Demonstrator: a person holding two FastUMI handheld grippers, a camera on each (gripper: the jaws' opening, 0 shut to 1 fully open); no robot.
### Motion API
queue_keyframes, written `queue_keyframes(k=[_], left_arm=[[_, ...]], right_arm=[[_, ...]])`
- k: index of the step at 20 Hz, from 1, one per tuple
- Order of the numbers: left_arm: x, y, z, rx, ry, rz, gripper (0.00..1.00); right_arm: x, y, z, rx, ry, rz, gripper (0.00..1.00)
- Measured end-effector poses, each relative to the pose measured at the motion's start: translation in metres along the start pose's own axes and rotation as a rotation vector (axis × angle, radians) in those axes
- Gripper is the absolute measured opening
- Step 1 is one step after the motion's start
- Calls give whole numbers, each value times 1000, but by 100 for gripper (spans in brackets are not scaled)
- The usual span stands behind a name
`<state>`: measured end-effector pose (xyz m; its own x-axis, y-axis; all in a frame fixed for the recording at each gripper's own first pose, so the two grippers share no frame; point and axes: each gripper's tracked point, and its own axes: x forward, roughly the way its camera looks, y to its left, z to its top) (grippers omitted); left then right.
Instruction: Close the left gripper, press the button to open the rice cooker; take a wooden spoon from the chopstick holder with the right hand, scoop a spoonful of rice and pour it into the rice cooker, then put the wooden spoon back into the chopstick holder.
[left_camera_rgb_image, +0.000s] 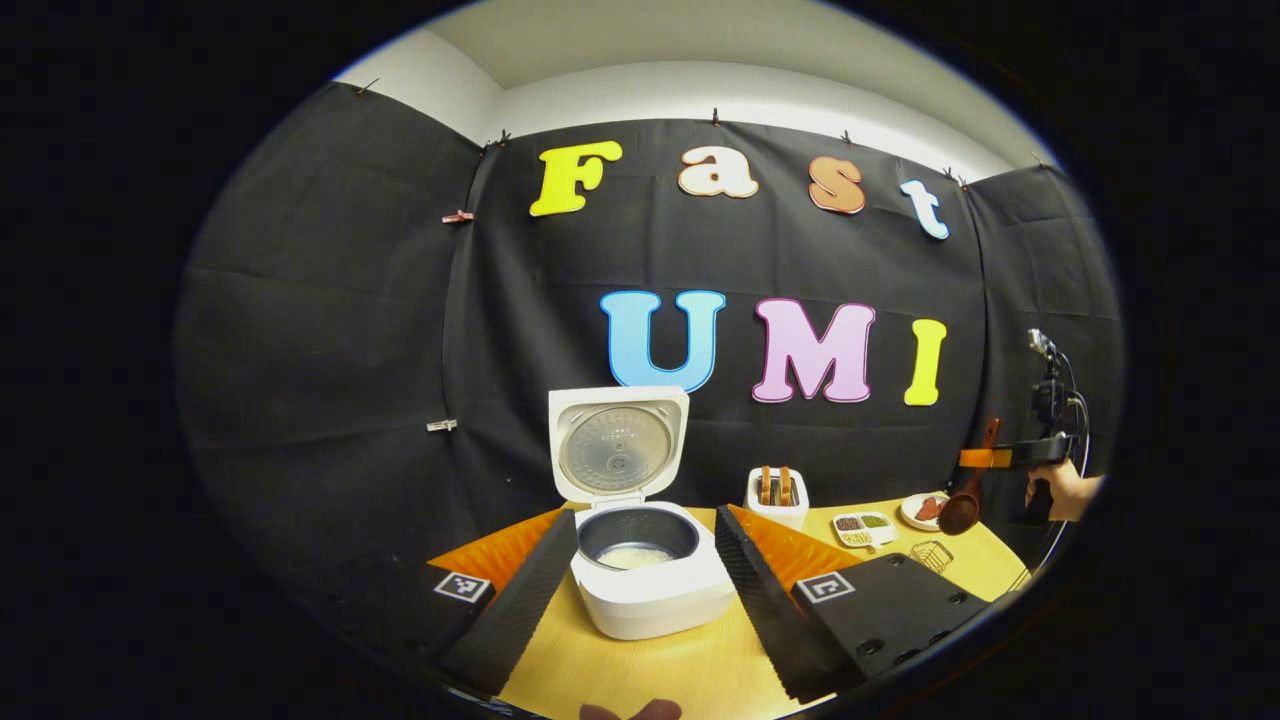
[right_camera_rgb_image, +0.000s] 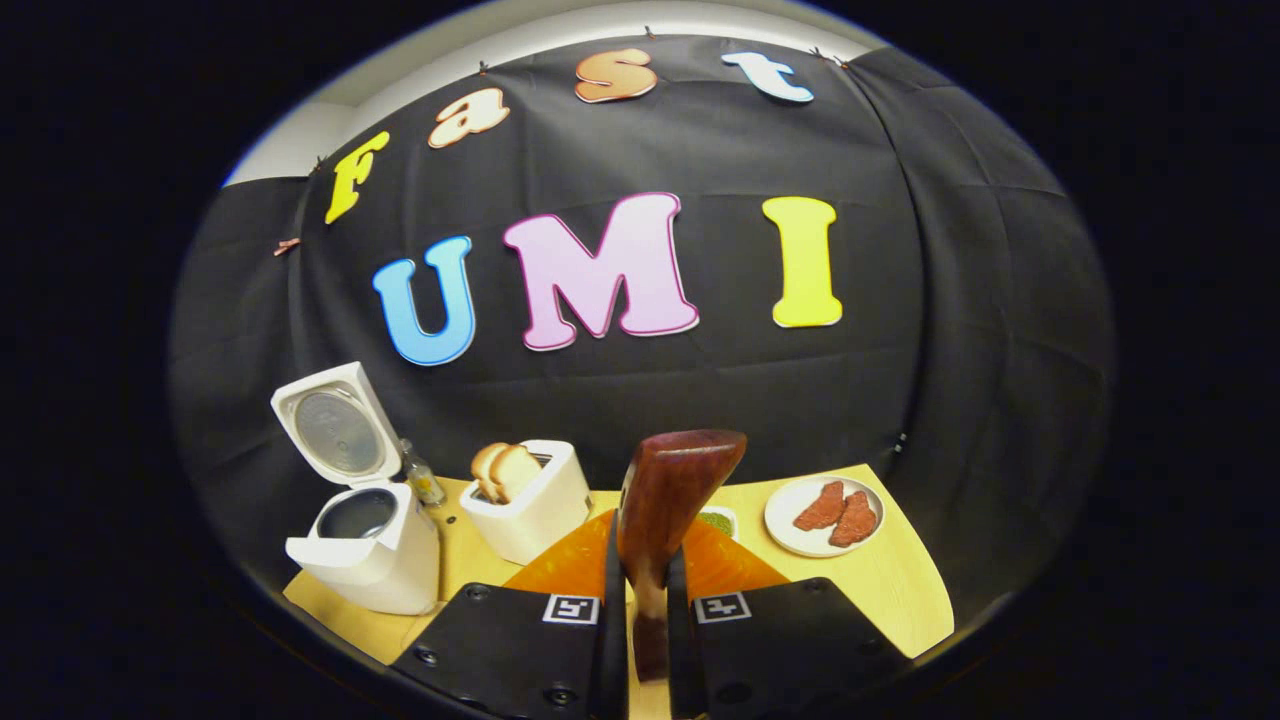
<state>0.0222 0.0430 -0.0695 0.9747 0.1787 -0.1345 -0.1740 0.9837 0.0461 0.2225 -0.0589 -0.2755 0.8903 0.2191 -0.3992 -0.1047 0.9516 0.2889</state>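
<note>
One wooden spoon (right_camera_rgb_image: 665, 520) clamped, rice cooker (left_camera_rgb_image: 640, 570) seemingly open

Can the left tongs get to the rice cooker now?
Probably yes. The rice cooker sits straight ahead between the open left tongs, lid up, and only bare table lies in front of it.
</note>
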Motion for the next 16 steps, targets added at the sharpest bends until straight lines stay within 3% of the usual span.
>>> queue_keyframes(k=[6,9,16], left_arm=[[7,-10,2,-5,44,57,96],[9,-15,3,20,54,75,96],[20,-35,-4,-9,70,39,95]], right_arm=[[32,-31,-62,59,80,-4,16],[43,-40,-87,85,119,-5,20],[53,-46,-139,83,226,-23,20]])
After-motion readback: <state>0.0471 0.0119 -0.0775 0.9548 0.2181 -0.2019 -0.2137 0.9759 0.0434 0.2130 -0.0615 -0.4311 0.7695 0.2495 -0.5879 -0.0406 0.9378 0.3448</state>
